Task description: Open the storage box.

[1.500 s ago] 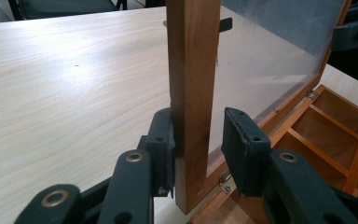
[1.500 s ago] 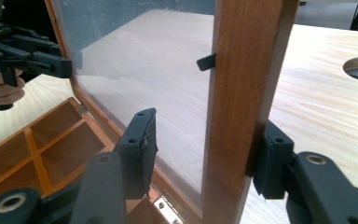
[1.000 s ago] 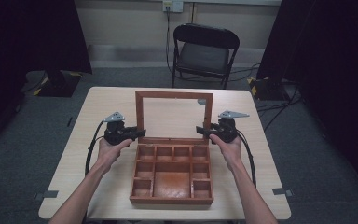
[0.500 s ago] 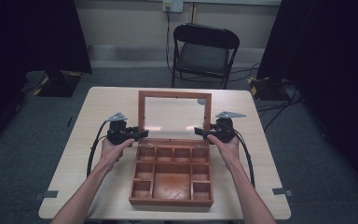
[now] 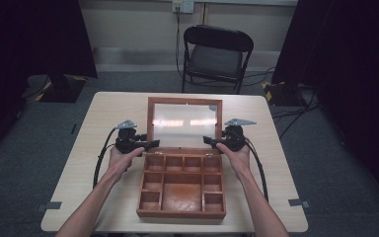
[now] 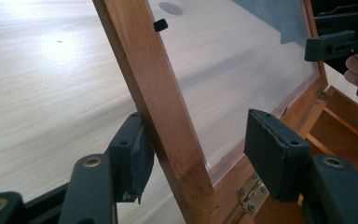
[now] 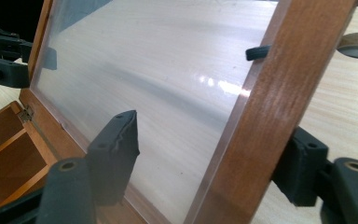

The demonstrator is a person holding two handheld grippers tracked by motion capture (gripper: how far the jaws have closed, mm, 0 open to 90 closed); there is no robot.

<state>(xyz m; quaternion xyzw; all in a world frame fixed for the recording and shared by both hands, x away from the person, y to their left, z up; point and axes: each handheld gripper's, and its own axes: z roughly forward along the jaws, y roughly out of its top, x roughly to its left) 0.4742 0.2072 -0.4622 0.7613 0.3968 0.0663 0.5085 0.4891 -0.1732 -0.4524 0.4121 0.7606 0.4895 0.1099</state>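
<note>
The worktop carries a wooden compartment box near the person's edge, its glass-paned lid swung up on the rear hinges and leaning back past upright.

The left gripper straddles the lid's left frame rail low down, near the hinge, and the right gripper straddles the right rail at the same height. Both sets of jaws have just been opening. In the left gripper view the outer pad sits against or just beside the rail while the inner pad stands well off the glass. In the right gripper view the inner pad is clear of the pane and the outer one lies close behind the rail. Neither gripper clamps the frame now.

The step looks like letting go of the opened lid. To do it well, spread the jaws until both pads are plainly free. Then draw each gripper sideways away from its rail, without dragging a pad along the wood or nudging the lid forward so that it falls shut.

The high view alone shows the whole box, with its empty compartments, and a folding chair beyond the worktop. The left gripper view shows a brass hinge, and the right gripper view a small black clip on the rail.
</note>
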